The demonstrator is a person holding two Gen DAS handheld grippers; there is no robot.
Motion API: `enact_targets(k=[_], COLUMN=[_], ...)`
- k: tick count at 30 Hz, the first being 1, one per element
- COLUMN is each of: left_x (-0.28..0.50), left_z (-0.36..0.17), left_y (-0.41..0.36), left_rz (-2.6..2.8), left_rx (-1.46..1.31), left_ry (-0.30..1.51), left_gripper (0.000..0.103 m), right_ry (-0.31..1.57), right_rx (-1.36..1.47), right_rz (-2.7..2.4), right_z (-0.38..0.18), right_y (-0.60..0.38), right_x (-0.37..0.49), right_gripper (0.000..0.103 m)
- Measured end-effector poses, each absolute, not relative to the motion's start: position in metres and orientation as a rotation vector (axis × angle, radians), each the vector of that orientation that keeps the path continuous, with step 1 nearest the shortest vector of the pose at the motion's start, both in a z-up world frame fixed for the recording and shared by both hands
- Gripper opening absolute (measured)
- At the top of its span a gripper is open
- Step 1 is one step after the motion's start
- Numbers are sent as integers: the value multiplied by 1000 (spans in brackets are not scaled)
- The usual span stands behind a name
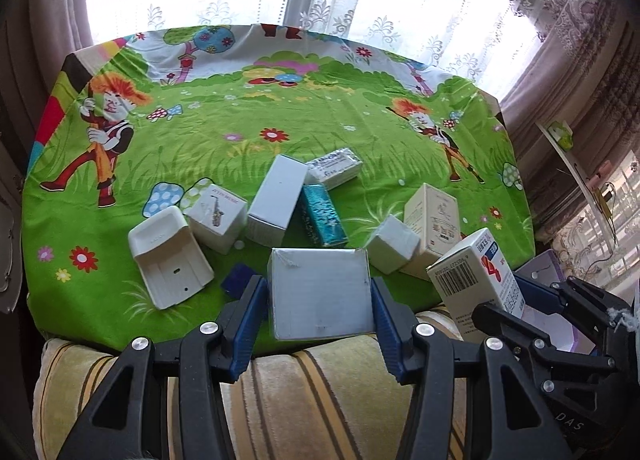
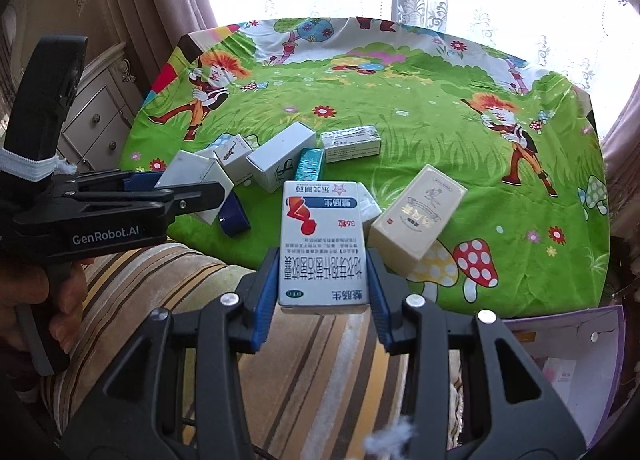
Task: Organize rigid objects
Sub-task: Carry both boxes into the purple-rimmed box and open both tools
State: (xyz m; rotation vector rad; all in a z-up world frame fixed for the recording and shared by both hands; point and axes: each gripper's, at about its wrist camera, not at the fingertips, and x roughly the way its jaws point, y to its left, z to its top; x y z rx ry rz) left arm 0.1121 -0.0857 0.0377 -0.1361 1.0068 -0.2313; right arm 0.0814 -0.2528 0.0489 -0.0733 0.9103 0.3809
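My left gripper (image 1: 319, 302) is shut on a plain white box (image 1: 320, 292), held over the near edge of the table. My right gripper (image 2: 322, 280) is shut on a white medicine box (image 2: 322, 236) with red and blue print, also lifted off the cloth. In the right wrist view the left gripper (image 2: 180, 190) and its white box (image 2: 192, 176) show at the left. On the table lie a white plastic tray (image 1: 168, 260), a saxophone box (image 1: 218, 216), a tall white box (image 1: 276, 200), a teal box (image 1: 322, 216), a silvery box (image 1: 334, 166), a cream box (image 1: 430, 220), and a small white box (image 1: 390, 244).
A cartoon-print green cloth (image 1: 280, 112) covers the table. A dark blue piece (image 2: 234, 216) lies near its front edge. A striped cushion (image 2: 300, 360) sits below the grippers. A purple-edged open box (image 2: 568, 360) stands at the lower right, a dresser (image 2: 96, 116) at the left.
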Motion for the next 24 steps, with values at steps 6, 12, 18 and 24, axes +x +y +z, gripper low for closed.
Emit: enact_targets(k=[6,12,18,24], left_x=[108,103,98,92], left_z=[43,51,56,56], left_y=[-125,-171,-220,-261], left_rz=[-315,-427,-548,-631], left_rx=[-82,-18,47,117], left_ry=[1009,1005,1006,1016], left_gripper=[53,53,53,53], right_ry=[888,875,900,976], right_rx=[-25,27,78,128], right_rz=[322,224,108,42], right_z=[57,61,50,18], right_y=[-290,-341,-395,-431], right_x=[66,45,27,22], right_gripper=[45,45,45,46])
